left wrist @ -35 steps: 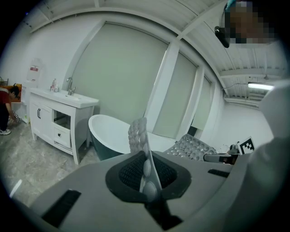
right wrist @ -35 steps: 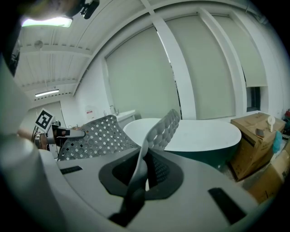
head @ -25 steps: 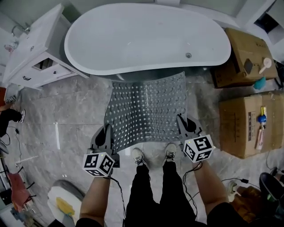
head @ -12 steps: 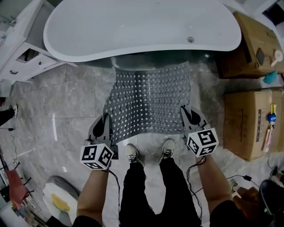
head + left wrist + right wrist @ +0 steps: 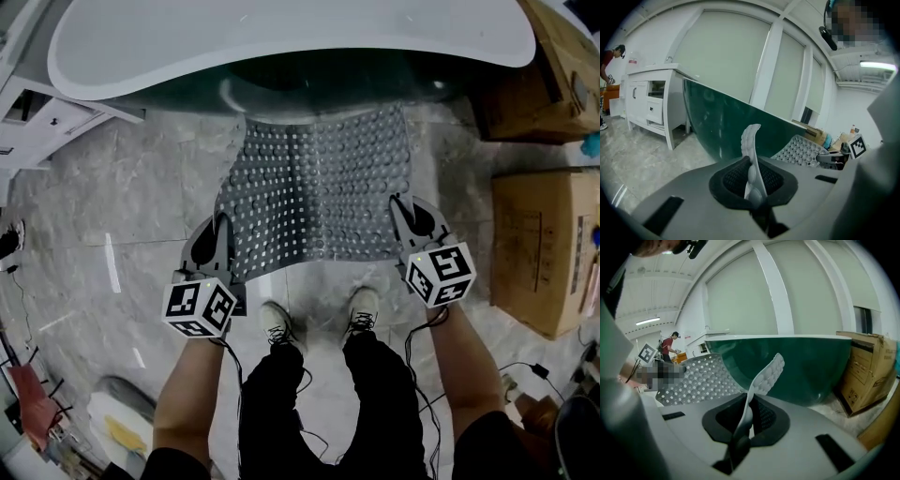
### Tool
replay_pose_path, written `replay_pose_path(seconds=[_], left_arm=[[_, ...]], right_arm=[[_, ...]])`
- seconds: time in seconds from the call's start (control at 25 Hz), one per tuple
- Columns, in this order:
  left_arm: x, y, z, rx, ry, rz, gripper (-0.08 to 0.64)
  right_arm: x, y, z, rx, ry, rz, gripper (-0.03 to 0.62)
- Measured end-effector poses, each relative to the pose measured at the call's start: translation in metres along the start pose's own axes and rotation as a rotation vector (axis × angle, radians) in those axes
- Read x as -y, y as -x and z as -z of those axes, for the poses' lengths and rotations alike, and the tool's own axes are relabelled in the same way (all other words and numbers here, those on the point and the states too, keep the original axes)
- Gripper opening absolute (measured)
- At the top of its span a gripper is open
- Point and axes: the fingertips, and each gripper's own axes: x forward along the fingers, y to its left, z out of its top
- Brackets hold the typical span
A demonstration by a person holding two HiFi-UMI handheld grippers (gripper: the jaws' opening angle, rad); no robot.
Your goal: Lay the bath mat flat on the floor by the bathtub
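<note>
I hold the bath mat [image 5: 319, 192] by its two near corners. My left gripper [image 5: 221, 242] has its jaws closed tight on the near left corner. My right gripper [image 5: 409, 217] has its jaws pinched just as tight on the near right corner. In each gripper view a thin, bumpy strip of mat stands up out of the clamped jaws.

The mat hangs stretched between my hands and slopes away from me towards the foot of the bathtub [image 5: 281, 37]. Its far edge lies close under the tub's dark green side. I cannot tell whether that edge touches the marble floor [image 5: 141, 206]. The near edge sags a little between the grippers, just ahead of my shoes [image 5: 361, 305]. So the mat is beside the tub but is not lying flat.

I judge that the setting-down is the step in hand. The next move calls for bringing both near corners down together at the same height. I should keep the mat taut so no fold gets trapped, with its far edge square to the tub. The jaws should part only once the corners rest on the floor.

By count there is one mat, one bathtub, two grippers, two cardboard boxes [image 5: 544, 253] along the right side, and one white vanity cabinet [image 5: 37, 117] at the left.
</note>
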Motion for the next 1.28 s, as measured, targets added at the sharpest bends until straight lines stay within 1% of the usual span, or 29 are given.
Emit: replay_pose_path(seconds=[0.16, 0.48, 0.56, 0.76, 1.0, 1.08, 1.28], left_arm=[[-0.014, -0.027, 0.036, -0.005, -0.019, 0.014, 0.031], [-0.036, -0.080, 0.094, 0.000, -0.045, 0.046, 0.031], [-0.045, -0.093, 0.107, 0.001, -0.058, 0.049, 0.031], [-0.068, -0.117, 0.141, -0.010, -0.084, 0.047, 0.031], [-0.098, -0.145, 0.168, -0.004, -0.108, 0.036, 0.031], [-0.103, -0.151, 0.176, -0.008, -0.114, 0.036, 0.031], [-0.119, -0.164, 0.195, -0.028, -0.092, 0.025, 0.031]], right_arm=[[0.011, -0.025, 0.034, -0.001, 0.002, 0.007, 0.029], [0.035, -0.072, 0.091, 0.011, 0.034, 0.011, 0.029], [0.043, -0.086, 0.104, 0.011, 0.049, 0.012, 0.029], [0.060, -0.115, 0.135, 0.005, 0.047, 0.016, 0.029], [0.067, -0.155, 0.159, 0.013, 0.065, 0.003, 0.029], [0.069, -0.165, 0.167, 0.009, 0.052, 0.001, 0.029], [0.078, -0.181, 0.186, -0.004, 0.028, 0.009, 0.029]])
